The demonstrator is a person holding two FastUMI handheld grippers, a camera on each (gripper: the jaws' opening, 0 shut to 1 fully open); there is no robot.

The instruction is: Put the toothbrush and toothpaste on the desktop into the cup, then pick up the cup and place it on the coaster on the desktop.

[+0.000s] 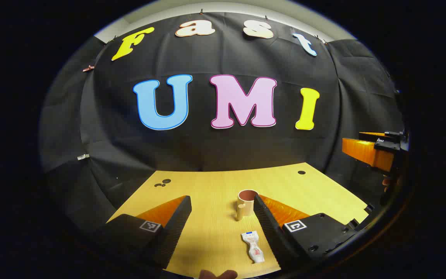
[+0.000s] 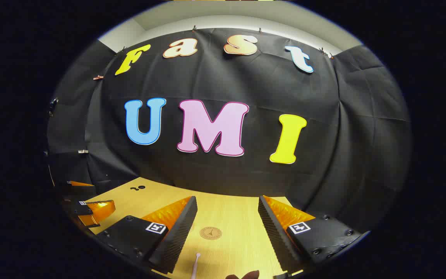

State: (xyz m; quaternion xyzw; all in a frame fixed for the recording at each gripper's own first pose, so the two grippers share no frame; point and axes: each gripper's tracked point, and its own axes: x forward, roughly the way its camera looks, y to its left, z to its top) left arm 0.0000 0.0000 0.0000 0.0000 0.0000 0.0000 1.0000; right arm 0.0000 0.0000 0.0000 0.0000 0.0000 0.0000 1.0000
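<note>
In the left gripper view a beige cup [image 1: 246,203] with a dark red inside stands upright on the wooden desktop [image 1: 215,186], just left of my right-hand finger. A white toothpaste tube [image 1: 254,248] lies flat nearer to me, close to that same finger. My left gripper [image 1: 222,217] hangs open above the desk, holding nothing. In the right gripper view a round brown coaster [image 2: 210,233] lies between the fingers of my open right gripper [image 2: 227,224]. A pale toothbrush end [image 2: 196,263] pokes in at the bottom edge.
The other gripper [image 1: 370,151] shows at the far right of the left gripper view, and the other gripper [image 2: 91,209] at the lower left of the right gripper view. Small dark holes [image 1: 163,182] mark the desk's far left; one hole [image 1: 301,172] sits far right.
</note>
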